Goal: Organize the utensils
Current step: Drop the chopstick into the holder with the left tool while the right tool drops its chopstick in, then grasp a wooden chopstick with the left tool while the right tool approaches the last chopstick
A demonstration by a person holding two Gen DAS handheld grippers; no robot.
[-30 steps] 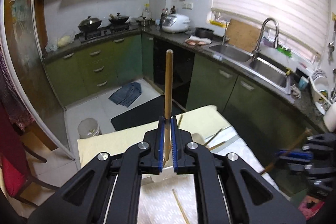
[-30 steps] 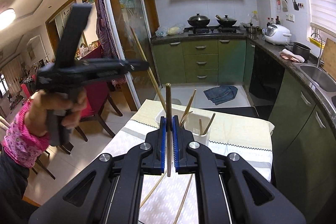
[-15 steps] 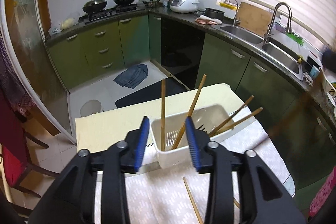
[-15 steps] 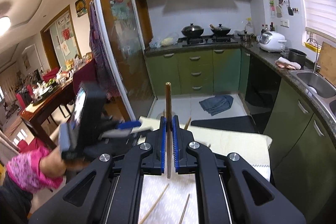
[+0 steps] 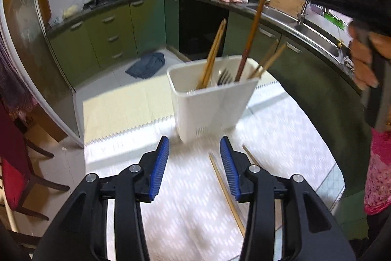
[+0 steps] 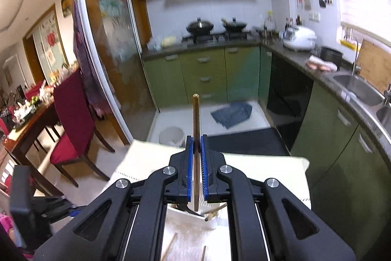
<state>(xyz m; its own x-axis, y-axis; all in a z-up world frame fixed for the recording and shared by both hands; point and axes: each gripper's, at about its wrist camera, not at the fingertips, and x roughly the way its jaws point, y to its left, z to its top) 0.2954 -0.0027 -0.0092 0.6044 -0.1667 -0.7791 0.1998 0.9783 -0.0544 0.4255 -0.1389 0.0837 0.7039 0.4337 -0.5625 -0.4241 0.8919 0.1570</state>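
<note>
Above the worktop's far edge, the left claw (image 5: 194, 163) has just been opening, empty, its chopstick now in the holder (image 5: 212, 99); the right claw (image 6: 196, 168) grips another chopstick (image 6: 196, 138).

A matt white plastic bin (image 5: 215, 104) at twelve o'clock holds smooth wooden chopsticks (image 5: 211, 58) and a shiny metal fork (image 5: 223, 77) on a woven white cloth (image 5: 190, 199), beside glossy green cabinets (image 5: 107, 38) and a steel sink (image 6: 358, 87).
</note>
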